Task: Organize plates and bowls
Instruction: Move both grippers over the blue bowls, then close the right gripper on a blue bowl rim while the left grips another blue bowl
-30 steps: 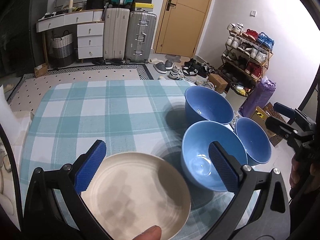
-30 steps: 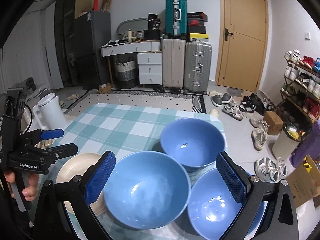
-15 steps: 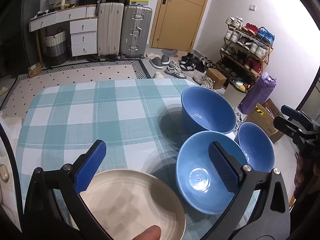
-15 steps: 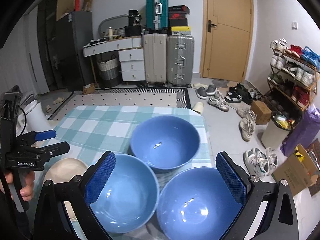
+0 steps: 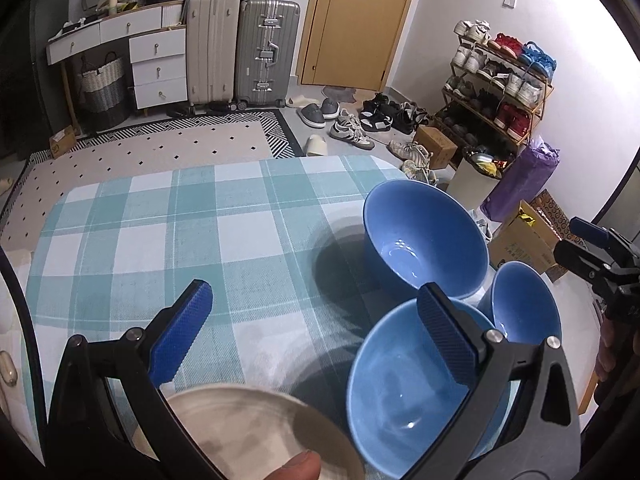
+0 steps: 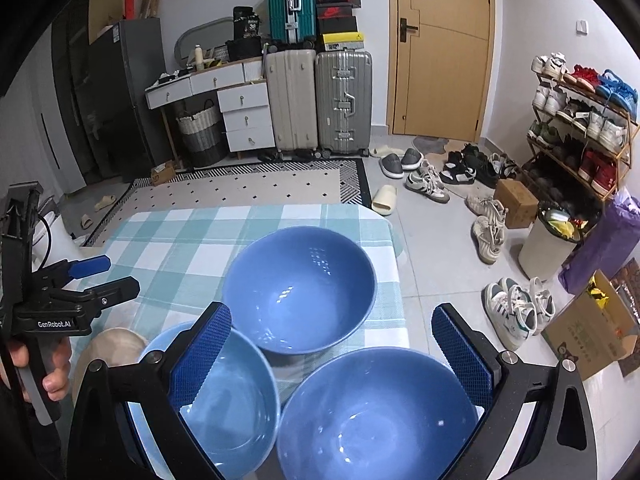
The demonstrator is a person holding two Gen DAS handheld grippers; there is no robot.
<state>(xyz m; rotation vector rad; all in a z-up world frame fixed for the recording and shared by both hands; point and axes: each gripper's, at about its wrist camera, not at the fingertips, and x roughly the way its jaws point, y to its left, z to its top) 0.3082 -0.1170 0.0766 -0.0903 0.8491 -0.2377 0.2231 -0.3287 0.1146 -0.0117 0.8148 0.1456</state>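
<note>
Where both tools (image 5: 316, 336) (image 6: 330, 344) gape, checked tablecloth (image 5: 200, 216) under three blue bowls (image 6: 300, 288) (suitcases (image 6: 320, 100) behind).

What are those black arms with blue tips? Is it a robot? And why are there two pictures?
No robot here: a person holds two grabber tools, one in each hand. Each tool has a small camera looking out between its fingers, so you get two pictures. In one view you see the left gripper, in the other the right gripper. Both are open and hold nothing. On the checked tablecloth stand three blue bowls: a far bowl, a left bowl and a right bowl. A cream plate lies beside them.
</note>
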